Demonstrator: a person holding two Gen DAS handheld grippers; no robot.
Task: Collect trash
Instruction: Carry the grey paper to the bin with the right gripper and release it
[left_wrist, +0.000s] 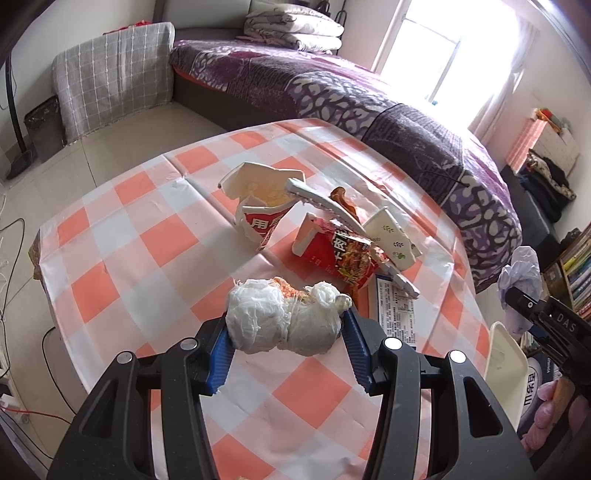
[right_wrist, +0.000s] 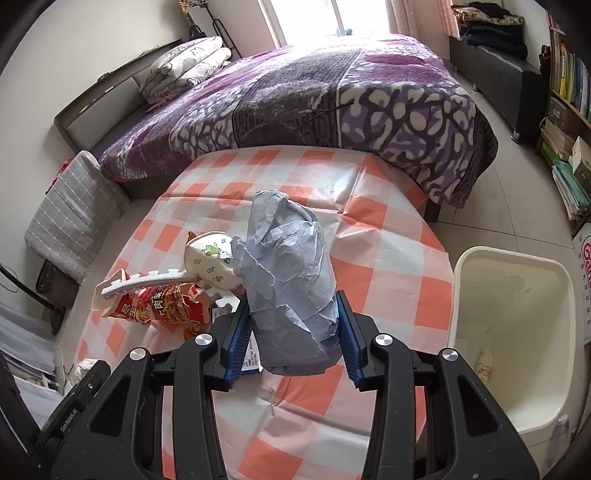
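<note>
My left gripper (left_wrist: 286, 347) is shut on a crumpled white tissue wad (left_wrist: 284, 319) with orange stains, held above the checked tablecloth (left_wrist: 147, 236). My right gripper (right_wrist: 291, 334) is shut on a crumpled pale blue paper (right_wrist: 291, 273), lifted over the table; that paper (left_wrist: 521, 275) also shows at the right edge of the left wrist view. On the table lie a torn red noodle cup (left_wrist: 258, 206), a red noodle wrapper (left_wrist: 340, 254), a white toothed foam strip (left_wrist: 325, 203), a leaf-printed paper cup (left_wrist: 393, 236) and a blue-and-white leaflet (left_wrist: 397, 310).
A cream waste bin (right_wrist: 513, 339) stands open on the floor right of the table. A bed with a purple blanket (right_wrist: 332, 96) lies behind the table. A grey checked chair (left_wrist: 114, 74) and cables on the floor are at the left. Bookshelves (right_wrist: 569, 110) line the right wall.
</note>
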